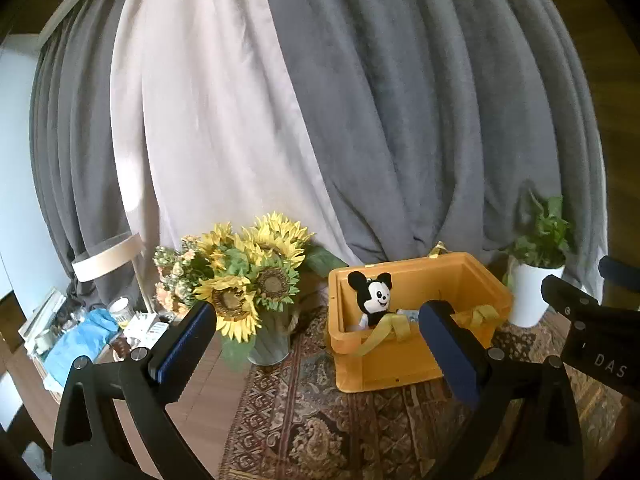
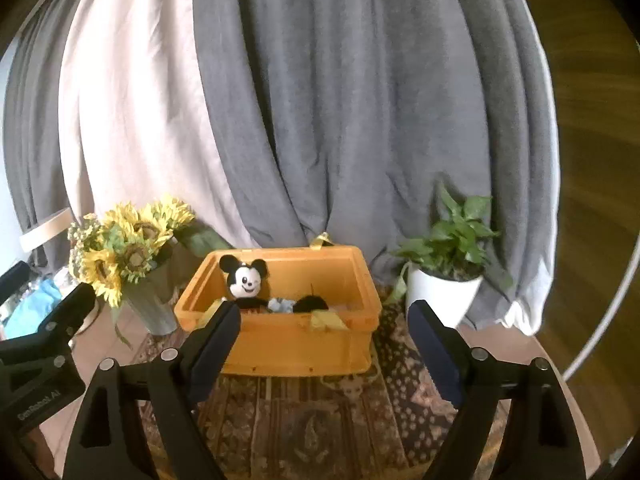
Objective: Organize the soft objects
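Observation:
An orange plastic crate (image 1: 400, 364) (image 2: 296, 344) stands on a patterned rug. A black-and-white mouse plush (image 1: 374, 294) (image 2: 245, 280) sits upright inside it at the left, with other soft items beside it (image 2: 310, 304) and yellow straps (image 1: 390, 330) draped over the rim. My left gripper (image 1: 320, 328) is open and empty, in front of the crate. My right gripper (image 2: 324, 328) is open and empty, also short of the crate's front wall. Each gripper's body shows at the edge of the other's view.
A vase of sunflowers (image 1: 252, 280) (image 2: 128, 256) stands left of the crate. A potted green plant in a white pot (image 1: 534, 284) (image 2: 444, 284) stands right of it. Grey and pale curtains (image 1: 320, 100) hang behind. Clutter with a blue cloth (image 1: 84, 336) lies far left.

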Demonstrator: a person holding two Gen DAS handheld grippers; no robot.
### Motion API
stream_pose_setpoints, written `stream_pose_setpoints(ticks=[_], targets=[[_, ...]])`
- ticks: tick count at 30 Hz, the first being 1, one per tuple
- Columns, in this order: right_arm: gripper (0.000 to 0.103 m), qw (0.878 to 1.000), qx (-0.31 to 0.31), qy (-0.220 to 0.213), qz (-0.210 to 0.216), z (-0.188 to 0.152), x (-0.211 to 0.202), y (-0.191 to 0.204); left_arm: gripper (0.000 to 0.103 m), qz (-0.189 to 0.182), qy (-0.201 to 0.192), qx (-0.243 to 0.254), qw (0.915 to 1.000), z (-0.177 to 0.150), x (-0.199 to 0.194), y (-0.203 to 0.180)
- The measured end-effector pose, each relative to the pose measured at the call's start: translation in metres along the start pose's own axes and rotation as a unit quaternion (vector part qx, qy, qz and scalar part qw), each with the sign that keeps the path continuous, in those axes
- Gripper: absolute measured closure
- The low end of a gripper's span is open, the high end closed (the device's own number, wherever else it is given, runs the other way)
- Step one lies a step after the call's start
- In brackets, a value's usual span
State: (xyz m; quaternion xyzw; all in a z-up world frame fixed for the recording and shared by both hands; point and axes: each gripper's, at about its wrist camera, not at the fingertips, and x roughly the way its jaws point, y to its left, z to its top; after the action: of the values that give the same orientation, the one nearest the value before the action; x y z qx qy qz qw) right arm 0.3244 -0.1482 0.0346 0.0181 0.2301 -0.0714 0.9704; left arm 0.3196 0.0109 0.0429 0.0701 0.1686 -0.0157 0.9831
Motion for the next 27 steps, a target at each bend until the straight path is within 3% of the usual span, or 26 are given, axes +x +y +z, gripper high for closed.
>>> stream_pose_setpoints(ticks=[7,27], targets=[[0.014,1.000,0.012,-0.010,-0.014,-0.018,-0.042,0.000,0.000,-0.017,-0.016,0.002,0.9997,-0.011,-0.038,0.005],[0.014,1.000,-0.003,-0.017,0.010,-0.067,-0.149,-0.035,0.000,0.006,-0.025,-0.022,0.9994,-0.050,-0.157,-0.017]])
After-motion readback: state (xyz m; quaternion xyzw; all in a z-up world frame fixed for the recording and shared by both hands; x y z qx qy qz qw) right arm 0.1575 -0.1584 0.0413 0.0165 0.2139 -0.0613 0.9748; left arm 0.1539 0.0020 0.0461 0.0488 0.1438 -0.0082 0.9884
